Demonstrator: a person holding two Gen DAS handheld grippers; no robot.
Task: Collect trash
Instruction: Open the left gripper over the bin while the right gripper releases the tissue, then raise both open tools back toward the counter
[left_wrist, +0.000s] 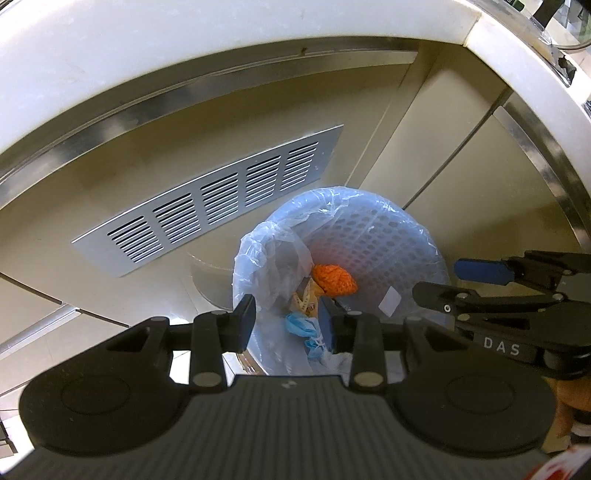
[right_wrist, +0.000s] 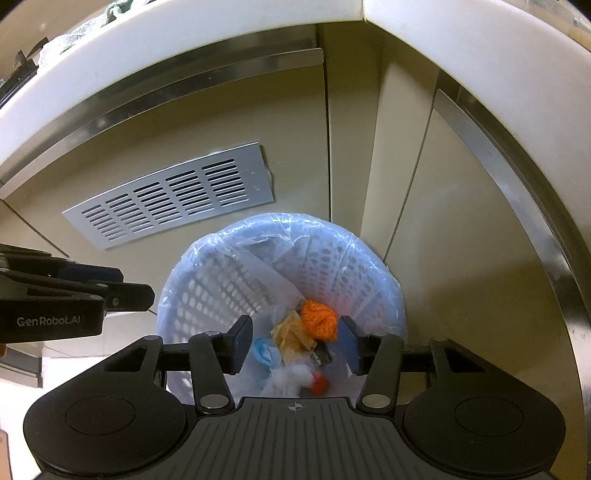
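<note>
A white perforated bin (right_wrist: 221, 280) lined with a thin blue plastic bag (left_wrist: 258, 251) stands on the floor against a cabinet. Inside lie an orange mesh ball (right_wrist: 319, 319), a tan wrapper (right_wrist: 291, 332), a blue scrap (left_wrist: 301, 326), white tissue (right_wrist: 291, 376) and a small red piece (right_wrist: 318, 384). My right gripper (right_wrist: 295, 347) hangs open right above the bin's mouth, nothing between its pads. My left gripper (left_wrist: 288, 325) hovers open over the bin's left rim, also with nothing gripped. Each gripper shows in the other's view: the left gripper (right_wrist: 136, 284) and the right gripper (left_wrist: 437, 278).
Beige cabinet doors (right_wrist: 184, 122) with a metal vent grille (left_wrist: 207, 199) rise just behind the bin. A white countertop edge (left_wrist: 184, 40) overhangs above, with a steel trim strip (right_wrist: 517, 177). Pale floor tiles (left_wrist: 29, 336) show to the left.
</note>
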